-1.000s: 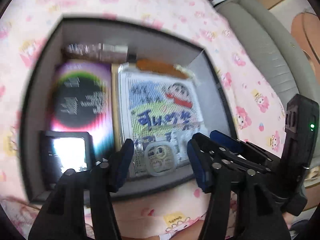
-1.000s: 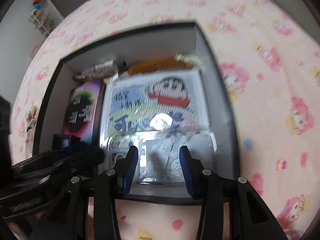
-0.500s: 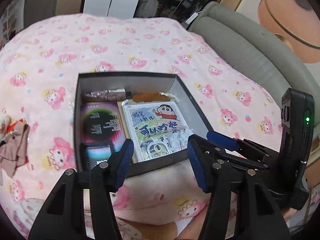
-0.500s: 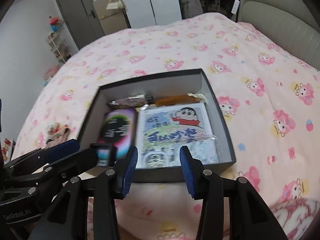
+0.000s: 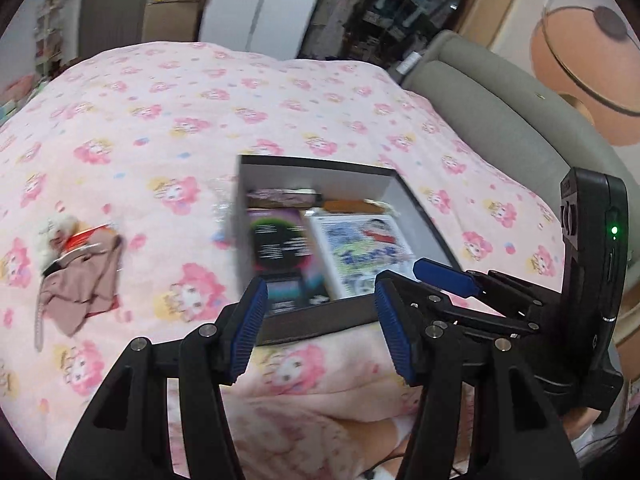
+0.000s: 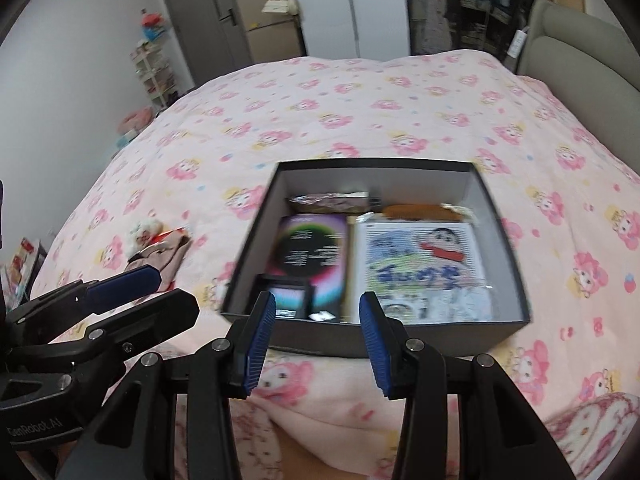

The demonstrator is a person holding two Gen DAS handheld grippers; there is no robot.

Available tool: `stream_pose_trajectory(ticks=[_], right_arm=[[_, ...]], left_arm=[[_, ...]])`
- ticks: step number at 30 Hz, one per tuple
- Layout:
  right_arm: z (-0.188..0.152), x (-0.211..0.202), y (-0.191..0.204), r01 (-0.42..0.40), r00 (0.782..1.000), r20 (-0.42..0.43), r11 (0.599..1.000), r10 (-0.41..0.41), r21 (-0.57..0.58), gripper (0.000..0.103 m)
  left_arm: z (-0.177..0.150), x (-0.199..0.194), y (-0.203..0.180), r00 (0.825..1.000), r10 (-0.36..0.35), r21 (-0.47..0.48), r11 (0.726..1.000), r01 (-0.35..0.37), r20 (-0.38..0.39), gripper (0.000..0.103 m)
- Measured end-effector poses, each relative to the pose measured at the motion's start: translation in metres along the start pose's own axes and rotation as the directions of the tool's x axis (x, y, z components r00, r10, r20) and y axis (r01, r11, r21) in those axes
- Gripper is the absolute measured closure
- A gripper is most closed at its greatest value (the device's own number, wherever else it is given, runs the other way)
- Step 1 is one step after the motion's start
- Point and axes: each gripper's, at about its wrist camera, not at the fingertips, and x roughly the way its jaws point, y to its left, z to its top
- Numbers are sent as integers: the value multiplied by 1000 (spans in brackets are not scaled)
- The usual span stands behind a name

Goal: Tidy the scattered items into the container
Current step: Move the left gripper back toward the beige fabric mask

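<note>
Now both claws hang empty over the box.

Left gripper [image 5: 320,328] and right gripper [image 6: 318,340] stand apart, holding nothing. The dark box [image 6: 400,336] sits mid-bed, already filled; a beige cloth bundle [image 6: 160,252] remains at nine o'clock. Best reach low, pinching firmly on the soft pink quilt [image 6: 360,112]; wardrobes line twelve.

Both grippers sit side by side low in the frame, angled downward. The left gripper [image 5: 320,328] has its blue-padded jaws parted with nothing between them. The right gripper [image 6: 318,336] does likewise, its jaws apart and empty. In the right wrist view the left one shows at the lower left edge.
</note>
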Motion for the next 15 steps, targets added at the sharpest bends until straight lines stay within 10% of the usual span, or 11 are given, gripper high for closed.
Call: stream_pose_trajectory(ticks=[15], right_arm=[[17,85,152,-203,971,-163,964,175,-173,64]], left_arm=[[-29,-42,164,988,149,-298,945,-133,32,46]])
